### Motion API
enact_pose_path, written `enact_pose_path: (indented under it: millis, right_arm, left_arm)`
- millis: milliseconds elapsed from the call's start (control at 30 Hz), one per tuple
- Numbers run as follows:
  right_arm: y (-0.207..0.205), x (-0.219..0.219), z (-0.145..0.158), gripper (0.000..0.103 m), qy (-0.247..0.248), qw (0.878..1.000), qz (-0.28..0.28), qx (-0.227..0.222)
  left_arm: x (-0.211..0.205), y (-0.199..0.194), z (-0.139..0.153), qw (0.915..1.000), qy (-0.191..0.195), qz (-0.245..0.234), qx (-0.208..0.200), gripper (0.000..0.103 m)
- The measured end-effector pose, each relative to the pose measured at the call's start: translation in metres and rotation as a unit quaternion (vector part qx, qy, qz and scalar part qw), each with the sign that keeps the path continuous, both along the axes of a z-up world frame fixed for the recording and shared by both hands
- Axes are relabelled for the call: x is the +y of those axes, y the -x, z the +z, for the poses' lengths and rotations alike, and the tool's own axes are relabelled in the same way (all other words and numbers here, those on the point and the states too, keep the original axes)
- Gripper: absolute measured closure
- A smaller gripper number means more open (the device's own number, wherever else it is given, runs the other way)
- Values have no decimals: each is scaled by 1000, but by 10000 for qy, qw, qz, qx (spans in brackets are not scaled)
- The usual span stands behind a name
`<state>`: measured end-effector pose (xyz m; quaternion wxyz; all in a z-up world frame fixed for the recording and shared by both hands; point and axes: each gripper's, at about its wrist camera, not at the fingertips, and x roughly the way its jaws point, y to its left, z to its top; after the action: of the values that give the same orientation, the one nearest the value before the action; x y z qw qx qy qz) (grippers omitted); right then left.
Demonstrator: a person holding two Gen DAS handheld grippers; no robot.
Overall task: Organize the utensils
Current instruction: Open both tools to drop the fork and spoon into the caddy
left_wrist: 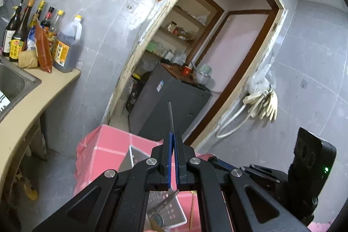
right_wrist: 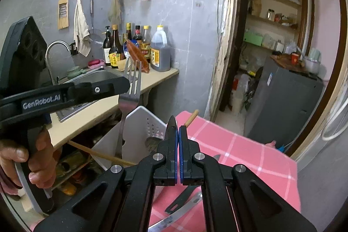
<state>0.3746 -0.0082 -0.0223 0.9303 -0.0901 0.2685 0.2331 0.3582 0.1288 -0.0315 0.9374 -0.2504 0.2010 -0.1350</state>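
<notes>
My left gripper (left_wrist: 173, 134) is shut on a steel fork (left_wrist: 171, 116), seen edge-on with its tines rising above the jaws. In the right wrist view the same fork (right_wrist: 130, 90) stands upright in the left gripper (right_wrist: 127, 84), its handle reaching down to a white perforated basket (right_wrist: 141, 119). My right gripper (right_wrist: 178, 128) is shut on a dark pointed blade (right_wrist: 172, 123). Both grippers hover over the pink checked tablecloth (right_wrist: 228, 145). A black-handled utensil (right_wrist: 181, 196) and a metal blade (right_wrist: 184, 208) lie under the right gripper. Wooden chopsticks (right_wrist: 97, 153) lean at the basket.
A beige counter (right_wrist: 104, 108) with a sink (right_wrist: 95, 77) and sauce bottles (right_wrist: 139, 47) runs along the left wall. A doorway holds a dark grey cabinet (right_wrist: 282, 101). A person's hand (right_wrist: 26, 158) grips the left tool. The basket (left_wrist: 133, 156) sits on the pink cloth (left_wrist: 104, 145).
</notes>
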Motion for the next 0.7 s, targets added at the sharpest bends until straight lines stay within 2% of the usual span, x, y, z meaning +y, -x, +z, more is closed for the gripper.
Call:
enact_pose_path:
  millis: [167, 300, 433, 567, 600, 667, 700]
  right_arm:
    - [-2, -1, -10, 100, -155, 9997, -25, 175]
    - [-3, -4, -16, 98, -232, 9993, -46, 298]
    - [0, -9, -17, 85, -325, 9991, -83, 275]
    - [6, -20, -12, 77, -526, 9981, -273, 190]
    - [9, -25, -9, 73, -610, 9974, -357, 126]
    - [15, -34, -2, 57, -811, 9955, -494, -17]
    - [20, -40, 2, 55, -926, 9939, -588, -117]
  left_arm:
    - [-4, 2, -9, 9997, -132, -128, 157, 100]
    - [0, 6, -14, 9995, -14, -138, 288, 100]
    - [1, 9, -16, 9993, -3, -141, 343, 100]
    - [-2, 17, -9, 9995, -136, -120, 256, 99]
    - [-3, 19, -6, 9995, -205, -94, 224, 97]
    - [-7, 23, 0, 9992, -380, -46, 151, 93]
    - [-10, 26, 4, 9987, -491, -6, 115, 87]
